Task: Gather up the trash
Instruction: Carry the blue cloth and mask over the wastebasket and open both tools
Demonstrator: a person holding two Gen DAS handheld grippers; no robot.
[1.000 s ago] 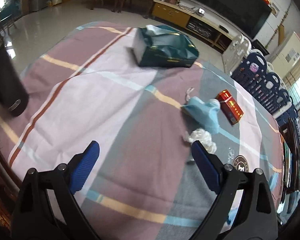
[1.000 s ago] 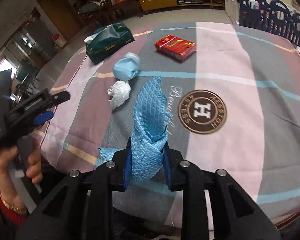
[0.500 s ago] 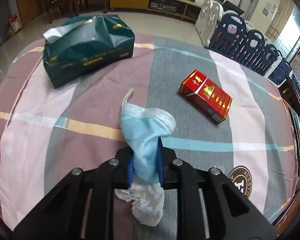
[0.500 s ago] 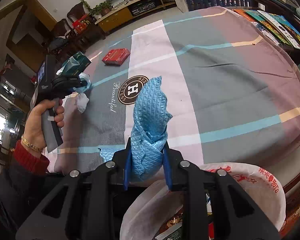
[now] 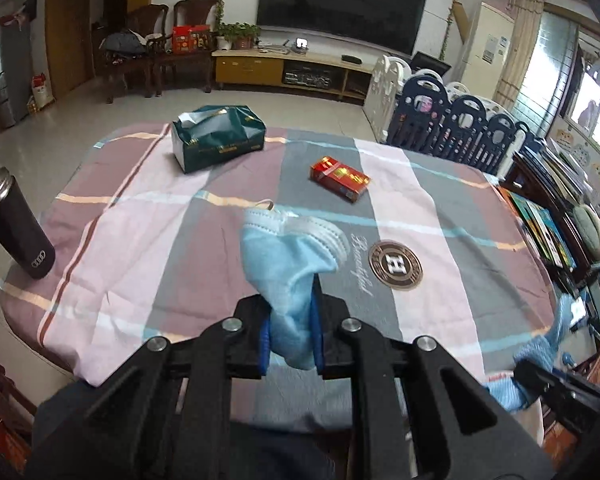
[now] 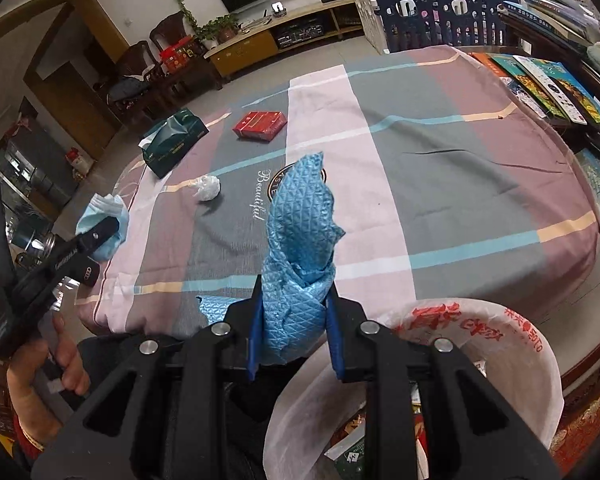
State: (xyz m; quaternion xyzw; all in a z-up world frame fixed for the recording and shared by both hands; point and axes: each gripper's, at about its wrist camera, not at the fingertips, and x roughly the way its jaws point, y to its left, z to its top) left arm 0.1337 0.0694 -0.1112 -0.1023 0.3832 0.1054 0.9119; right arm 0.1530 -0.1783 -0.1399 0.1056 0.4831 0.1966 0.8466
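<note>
A round table covered with a striped cloth (image 5: pixel 148 248) of mauve, grey and pale pink bands, printed with a brown round emblem (image 5: pixel 396 265), stands in a living room with a glossy tiled floor, a large dark wall screen (image 5: pixel 340 0), a low yellow-and-wood cabinet (image 5: pixel 276 70) and a row of navy and white plastic play-fence panels (image 5: pixel 452 120). On the cloth sit a dark green soft tissue pack (image 5: pixel 217 137), a flat red carton (image 5: pixel 339 178), a black cylindrical tumbler (image 5: pixel 16 228) at the left edge, and a small crumpled white tissue ball (image 6: pixel 207 187).

The left gripper (image 5: pixel 290 334) has its blue pads closed narrowly on a light blue disposable face mask (image 5: pixel 284 264), lifted clear of the cloth over the table's near edge. The mask stands roughly upright from the pads, its long axis running away from the camera and its white pleated edge and ear loop pointing toward the tissue pack.

The right gripper (image 6: pixel 294 330) clamps a crumpled blue quilted cloth (image 6: pixel 300 240), held just beside a white plastic-lined trash bin (image 6: pixel 524 364) below the table's edge. This piece also rises upright, its pointed tip aimed toward the emblem. A hand (image 6: pixel 48 364) holds the left gripper's handle.
</note>
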